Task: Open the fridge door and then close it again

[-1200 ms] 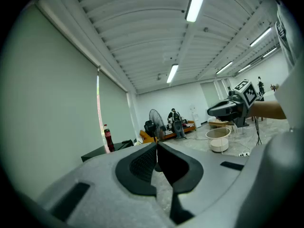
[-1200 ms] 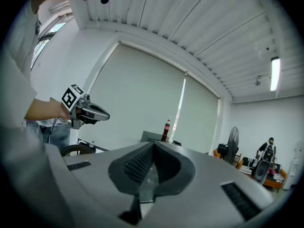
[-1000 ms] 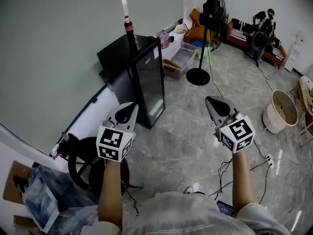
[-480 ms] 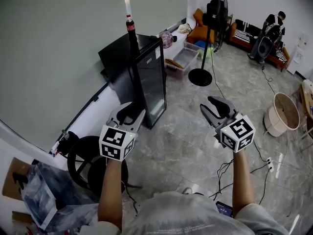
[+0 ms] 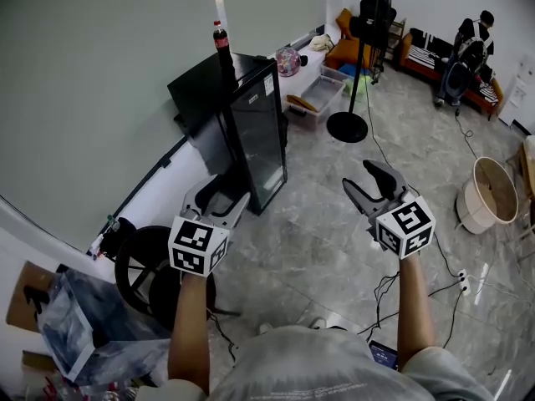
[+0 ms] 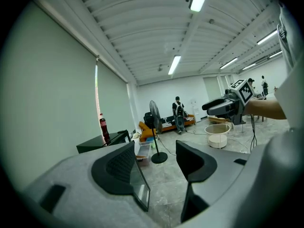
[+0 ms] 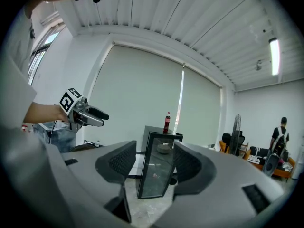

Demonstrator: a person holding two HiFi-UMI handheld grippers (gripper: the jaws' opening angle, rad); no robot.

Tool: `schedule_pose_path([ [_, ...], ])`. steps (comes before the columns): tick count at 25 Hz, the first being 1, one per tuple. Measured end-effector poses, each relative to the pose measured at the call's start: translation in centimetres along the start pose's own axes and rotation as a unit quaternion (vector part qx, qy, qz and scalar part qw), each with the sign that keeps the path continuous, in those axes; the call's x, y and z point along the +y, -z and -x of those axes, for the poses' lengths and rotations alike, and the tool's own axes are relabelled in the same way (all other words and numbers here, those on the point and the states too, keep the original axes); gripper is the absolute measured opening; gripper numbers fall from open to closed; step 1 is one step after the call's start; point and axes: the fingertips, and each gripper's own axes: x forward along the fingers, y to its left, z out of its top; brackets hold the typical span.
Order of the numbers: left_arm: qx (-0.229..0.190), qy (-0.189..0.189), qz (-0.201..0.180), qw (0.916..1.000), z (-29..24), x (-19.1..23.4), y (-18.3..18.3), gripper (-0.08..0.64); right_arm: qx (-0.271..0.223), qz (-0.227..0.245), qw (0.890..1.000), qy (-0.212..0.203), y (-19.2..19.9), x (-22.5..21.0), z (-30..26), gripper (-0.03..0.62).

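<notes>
Located black fridge (image 5: 255, 132) at upper centre-left of the head view, upright on the floor near the wall, glass door shut, cola bottle (image 5: 220, 38) standing on top. Logged left tool (image 5: 221, 192) just below it in the frame and right tool (image 5: 364, 178) at centre right. Read both with jaws wide, having just been opening, nothing between them, neither touching the fridge.

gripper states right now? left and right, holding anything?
left gripper: open, jaws have just been opening, nothing between them.
right gripper: open, jaws have just been opening, nothing held.
</notes>
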Motion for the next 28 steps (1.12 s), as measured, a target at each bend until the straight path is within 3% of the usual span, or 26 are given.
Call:
schedule_pose_path([
  [13,0.024,-0.02,0.024,0.9992,-3.8,-6.5,0.8,0.246,0.018,0.009,1.0,-0.009,4.0,-5.8,4.4,0.232],
  [16,0.033,-0.012,0.025,0.9991,-5.0,-8.1,1.0,0.247,-0.002,-0.008,1.0,-0.021,4.4,-6.8,5.3,0.232],
  [21,0.031,-0.014,0.031,0.999,-7.5,-8.0,0.7,0.247,-0.03,-0.009,0.999,-0.028,4.4,-8.7,5.2,0.232],
  [28,0.045,-0.003,0.053,0.9976,-13.4,-7.3,2.8,0.245,-0.002,0.003,0.999,-0.04,6.8,-11.9,1.7,0.21],
])
